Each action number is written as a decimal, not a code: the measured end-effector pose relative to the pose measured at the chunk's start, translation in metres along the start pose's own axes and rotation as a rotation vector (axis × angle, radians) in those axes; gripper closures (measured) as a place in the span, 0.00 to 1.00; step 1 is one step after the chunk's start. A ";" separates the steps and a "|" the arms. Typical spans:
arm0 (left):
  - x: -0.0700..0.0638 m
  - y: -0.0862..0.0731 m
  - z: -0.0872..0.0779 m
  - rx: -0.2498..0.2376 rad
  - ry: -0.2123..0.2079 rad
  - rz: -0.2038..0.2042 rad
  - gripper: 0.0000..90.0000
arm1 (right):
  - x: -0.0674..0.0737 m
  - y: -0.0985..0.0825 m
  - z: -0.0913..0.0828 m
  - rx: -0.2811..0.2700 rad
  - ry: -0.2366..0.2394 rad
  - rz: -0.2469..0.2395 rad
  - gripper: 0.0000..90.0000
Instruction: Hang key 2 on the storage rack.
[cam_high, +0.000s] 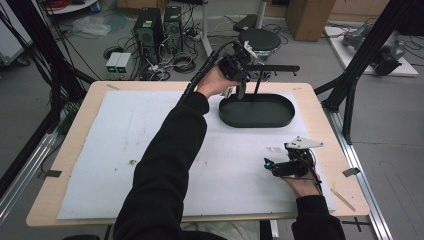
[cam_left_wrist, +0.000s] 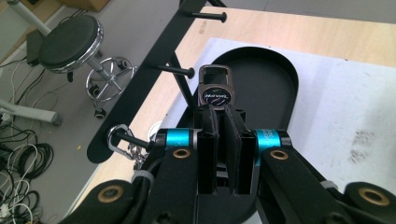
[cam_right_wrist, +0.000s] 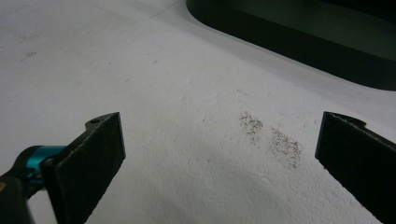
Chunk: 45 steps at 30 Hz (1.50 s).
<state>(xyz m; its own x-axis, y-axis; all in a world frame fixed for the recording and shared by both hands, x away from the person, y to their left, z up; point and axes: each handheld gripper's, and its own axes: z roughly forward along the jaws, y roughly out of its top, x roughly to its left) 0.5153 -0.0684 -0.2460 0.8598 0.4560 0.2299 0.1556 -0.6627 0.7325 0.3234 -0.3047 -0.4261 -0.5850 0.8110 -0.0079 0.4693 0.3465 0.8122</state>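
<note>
A key fob (cam_left_wrist: 215, 91) is being clamped between the closed jaws of the left gripper (cam_left_wrist: 225, 122), raised over the black oval tray (cam_left_wrist: 275, 70) beside the pegged rack (cam_left_wrist: 175, 70). The right gripper (cam_right_wrist: 219, 140) is being rested on the white mat (cam_right_wrist: 187, 116), jaws spread wide with nothing between them.

Rack pegs (cam_left_wrist: 175, 71) + post (cam_high: 258, 82) crowd the left gripper (cam_left_wrist: 223, 119) over the tray (cam_high: 280, 119); near peg already has a ring (cam_left_wrist: 116, 138). White mat (cam_high: 120, 150) wide open ahead of the right gripper (cam_right_wrist: 219, 140); tray wall blocks beyond it.
</note>
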 end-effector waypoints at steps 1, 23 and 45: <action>0.000 0.000 0.002 -0.006 0.005 -0.008 0.93 | 0.000 0.000 0.000 0.000 0.000 0.000 0.01; -0.007 -0.009 0.036 -0.031 0.130 -0.068 0.93 | -0.001 -0.001 -0.001 -0.003 -0.003 0.000 0.01; -0.017 -0.026 0.072 -0.065 0.265 -0.151 0.93 | -0.006 -0.001 0.000 -0.008 0.002 0.010 0.01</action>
<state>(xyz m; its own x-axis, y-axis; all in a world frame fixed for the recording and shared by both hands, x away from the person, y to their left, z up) 0.5318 -0.1015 -0.3155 0.6713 0.6909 0.2684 0.2329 -0.5404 0.8086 0.3262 -0.3104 -0.4271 -0.5817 0.8134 0.0015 0.4701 0.3346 0.8168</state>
